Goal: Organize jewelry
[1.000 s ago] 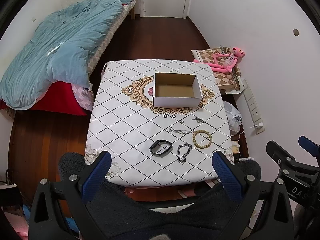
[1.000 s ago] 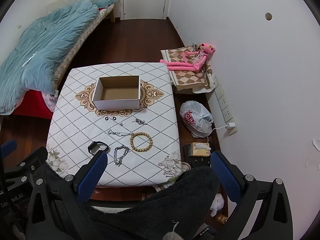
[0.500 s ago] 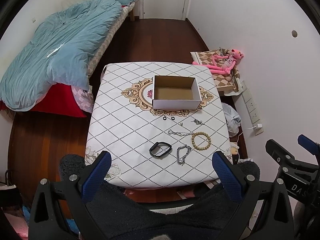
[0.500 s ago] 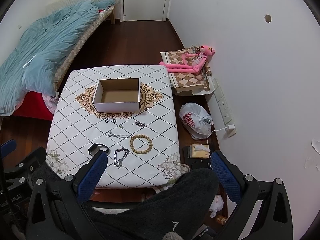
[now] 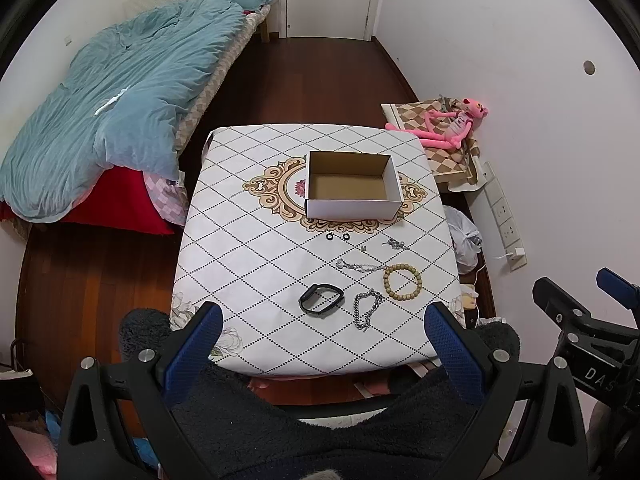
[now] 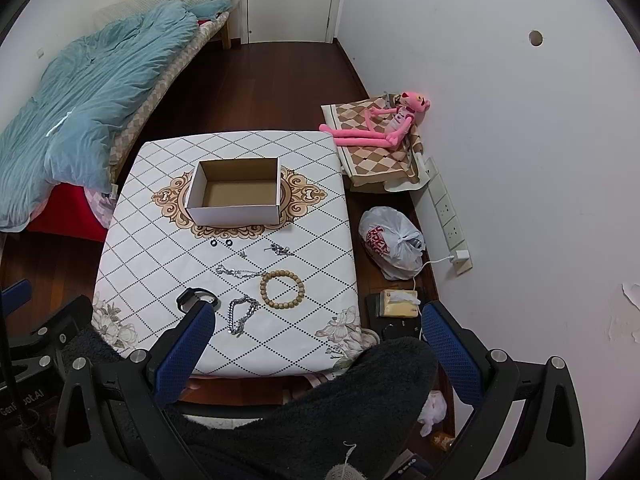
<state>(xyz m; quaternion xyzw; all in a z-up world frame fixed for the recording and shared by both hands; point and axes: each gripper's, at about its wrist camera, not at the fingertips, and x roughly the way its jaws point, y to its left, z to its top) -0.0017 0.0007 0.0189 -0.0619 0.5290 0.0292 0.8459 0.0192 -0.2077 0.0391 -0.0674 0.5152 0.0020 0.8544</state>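
Even indoor light is filling both views, shadows staying soft and faint. Fisheye distortion is bending walls at the edges, black vignetting is darkening the corners. Focus is holding sharp.

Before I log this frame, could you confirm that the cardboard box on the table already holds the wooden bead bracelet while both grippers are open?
Not quite: the cardboard box is empty. The wooden bead bracelet lies on the table, nearer the grippers than the box, as both wrist views show. The rest is right: the left gripper and the right gripper are both open and hold nothing.
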